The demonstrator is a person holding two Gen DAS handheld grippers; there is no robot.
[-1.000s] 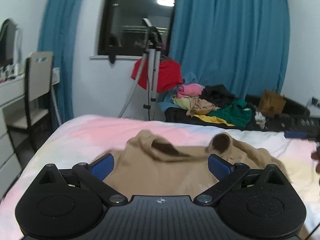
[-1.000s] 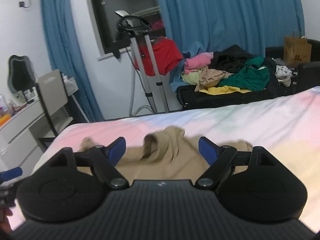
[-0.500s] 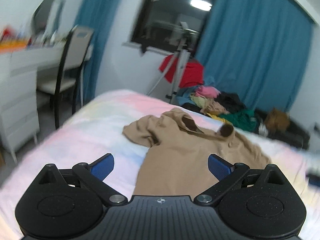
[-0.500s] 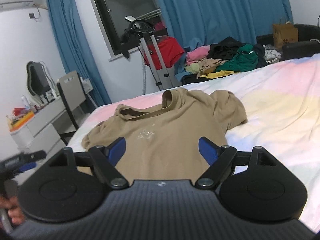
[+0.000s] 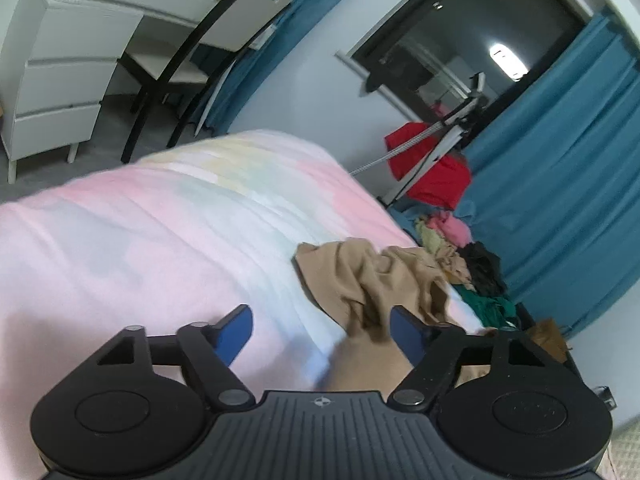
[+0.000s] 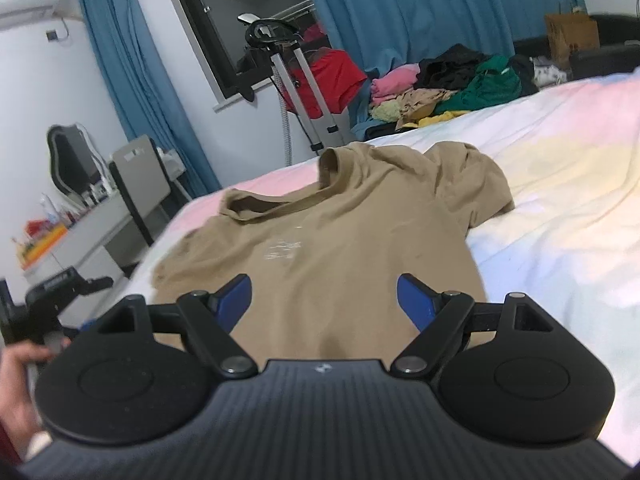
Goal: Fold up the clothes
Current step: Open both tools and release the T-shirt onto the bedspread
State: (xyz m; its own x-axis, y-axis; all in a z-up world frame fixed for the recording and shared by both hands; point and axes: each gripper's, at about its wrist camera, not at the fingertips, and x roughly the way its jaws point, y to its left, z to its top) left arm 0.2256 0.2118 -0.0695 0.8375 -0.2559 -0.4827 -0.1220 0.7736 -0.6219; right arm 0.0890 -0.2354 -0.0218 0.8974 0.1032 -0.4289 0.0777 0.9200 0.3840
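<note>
A tan T-shirt [image 6: 332, 236] lies spread face up on the pastel bedspread [image 6: 560, 184], collar toward the far edge, sleeves out to both sides. My right gripper [image 6: 324, 300] is open and empty, above the shirt's lower body. My left gripper [image 5: 320, 330] is open and empty, tilted, over the bed beside the shirt's bunched left sleeve [image 5: 360, 276]. The left gripper also shows at the left edge of the right wrist view [image 6: 60, 284], held by a hand.
A pile of clothes [image 6: 452, 84] lies beyond the bed by the blue curtains [image 6: 420, 4]. A garment steamer stand [image 6: 296, 72] with a red garment is by the window. A chair [image 5: 192, 60] and white desk [image 5: 64, 52] stand left of the bed.
Both grippers pulled back from the shirt, which now lies spread out. The left gripper swung left and tilted, now beside the shirt's left sleeve.
</note>
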